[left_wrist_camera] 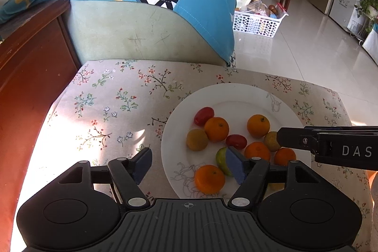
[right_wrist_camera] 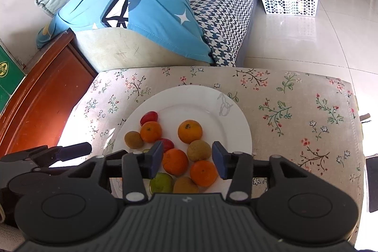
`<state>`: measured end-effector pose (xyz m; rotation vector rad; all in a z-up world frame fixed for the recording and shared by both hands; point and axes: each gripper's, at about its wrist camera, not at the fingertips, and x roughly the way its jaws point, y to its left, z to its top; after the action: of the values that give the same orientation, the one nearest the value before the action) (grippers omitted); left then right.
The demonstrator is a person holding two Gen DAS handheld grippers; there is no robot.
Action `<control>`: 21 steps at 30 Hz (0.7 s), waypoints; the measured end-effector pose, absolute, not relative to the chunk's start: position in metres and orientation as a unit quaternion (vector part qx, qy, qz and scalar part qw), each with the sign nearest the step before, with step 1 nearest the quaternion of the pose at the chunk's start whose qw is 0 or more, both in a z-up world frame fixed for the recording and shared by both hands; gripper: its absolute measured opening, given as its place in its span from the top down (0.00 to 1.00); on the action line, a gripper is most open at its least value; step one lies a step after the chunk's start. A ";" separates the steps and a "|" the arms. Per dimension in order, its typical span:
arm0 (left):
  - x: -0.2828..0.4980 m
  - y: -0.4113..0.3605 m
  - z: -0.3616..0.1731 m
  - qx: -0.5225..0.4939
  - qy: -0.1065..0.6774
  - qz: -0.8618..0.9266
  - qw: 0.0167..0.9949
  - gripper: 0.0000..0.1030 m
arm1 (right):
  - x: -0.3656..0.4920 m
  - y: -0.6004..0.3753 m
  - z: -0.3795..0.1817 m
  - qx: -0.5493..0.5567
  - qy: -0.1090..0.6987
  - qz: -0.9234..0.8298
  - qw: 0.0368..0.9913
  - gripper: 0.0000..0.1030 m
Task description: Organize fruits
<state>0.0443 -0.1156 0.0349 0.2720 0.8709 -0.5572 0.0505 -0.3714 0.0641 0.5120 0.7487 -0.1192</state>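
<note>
Fruits all heaped on white plate on floral counter. Right gripper jaws spread wide, empty, over plate's near side; orange and brown fruit lie between them. Left gripper also released, straddling plate's left rim. Right nearer.

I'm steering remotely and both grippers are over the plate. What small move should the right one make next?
Probably lower the right gripper straight down, then close. Its jaws are open and empty above the plate, with two oranges lying between the pads, so it may need to centre on one first. The left gripper is open at the plate's near-left rim, clear of that pair.
</note>
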 end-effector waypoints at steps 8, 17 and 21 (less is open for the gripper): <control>0.040 -0.112 0.039 0.138 0.422 -0.247 0.861 0.21 | 0.047 -0.370 0.070 0.249 0.360 -0.069 0.896 0.35; 0.029 -0.101 0.040 0.139 0.449 -0.216 0.856 0.17 | 0.043 -0.358 0.077 0.221 0.375 -0.100 0.895 0.25; 0.024 -0.098 0.038 0.147 0.459 -0.202 0.853 0.16 | 0.039 -0.353 0.079 0.210 0.387 -0.117 0.890 0.22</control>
<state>0.0244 -0.0983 0.0379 0.3085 0.9662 -0.4250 0.0391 -0.3530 0.0791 0.4354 0.8033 -0.2438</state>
